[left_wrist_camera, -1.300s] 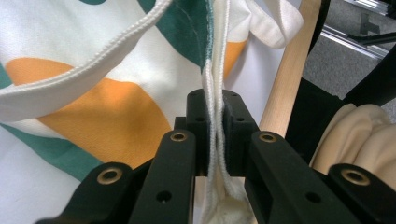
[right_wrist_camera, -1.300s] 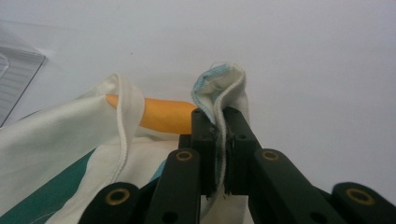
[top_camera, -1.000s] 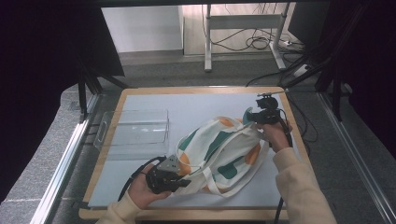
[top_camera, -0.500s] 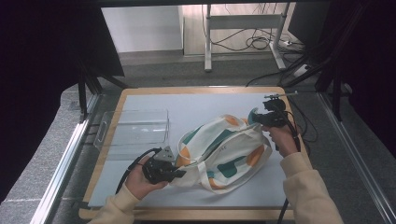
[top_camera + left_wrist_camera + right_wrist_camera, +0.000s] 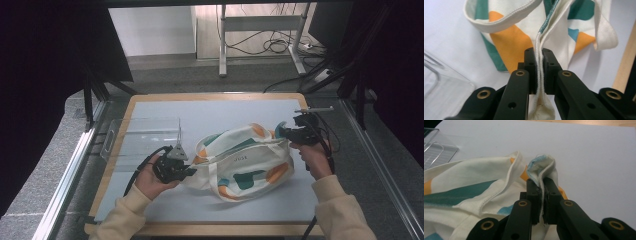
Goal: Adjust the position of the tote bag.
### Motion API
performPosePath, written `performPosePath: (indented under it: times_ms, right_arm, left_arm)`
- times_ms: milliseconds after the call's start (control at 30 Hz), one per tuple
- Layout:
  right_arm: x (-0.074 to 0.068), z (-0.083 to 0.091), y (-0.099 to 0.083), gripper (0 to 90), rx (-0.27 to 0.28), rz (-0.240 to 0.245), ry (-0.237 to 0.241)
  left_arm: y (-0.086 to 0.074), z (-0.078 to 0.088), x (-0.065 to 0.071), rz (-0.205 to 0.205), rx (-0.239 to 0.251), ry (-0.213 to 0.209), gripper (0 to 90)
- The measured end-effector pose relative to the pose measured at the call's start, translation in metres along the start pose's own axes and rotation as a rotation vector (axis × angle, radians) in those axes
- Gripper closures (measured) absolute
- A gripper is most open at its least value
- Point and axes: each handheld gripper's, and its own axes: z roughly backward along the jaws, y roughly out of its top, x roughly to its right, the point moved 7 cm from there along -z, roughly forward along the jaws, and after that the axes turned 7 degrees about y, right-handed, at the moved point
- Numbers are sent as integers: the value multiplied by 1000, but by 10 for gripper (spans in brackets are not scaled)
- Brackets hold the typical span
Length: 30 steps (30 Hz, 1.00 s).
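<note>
The left gripper point(image 5: 539, 72) has its two black jaws pressed together on a folded edge of the cloth bag point(image 5: 524, 37). The white seam of the bag runs right through the thin gap between the jaws. Past the jaws, the bag shows orange, green and cream patches, and a strap point(image 5: 606, 32) loops off to the side.

The right gripper point(image 5: 542, 202) is pinching too. Its jaws squeeze a small fold of the bag's rim, and that fold pokes up above the jaw tips with a bit of blue stitching on it.

In the high view, the bag point(image 5: 245, 162) lies in the middle of the pale mat point(image 5: 210, 112), stretched between the two grippers. The left gripper point(image 5: 186, 171) is at the bag's left end and the right gripper point(image 5: 282, 132) is at the bag's upper right corner. A hand holds each gripper, with cream sleeves point(image 5: 125, 215) behind.

A clear plastic tray point(image 5: 140, 137) sits to the left of the bag, just beside the left gripper. The wooden board point(image 5: 215, 96) pokes out all around the mat under the bag.
</note>
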Motion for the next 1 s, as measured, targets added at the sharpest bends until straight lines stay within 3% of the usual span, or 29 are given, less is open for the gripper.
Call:
performPosePath:
  times_ms: [267, 567, 733, 1000]
  right_arm:
    - [1, 23, -10, 841, 33, 2, 4]
    - [4, 36, -41, 839, 75, -51, 18]
    - [8, 37, -60, 839, 88, -79, 10]
    - [13, 32, -65, 831, 92, -95, -1]
  left_arm:
    - [18, -3, -13, -11, 1, 55, 848]
    - [33, -20, -27, 9, -22, 81, 847]
    - [35, -27, -27, -3, -37, 85, 846]
    - [33, -26, -22, 6, -20, 75, 842]
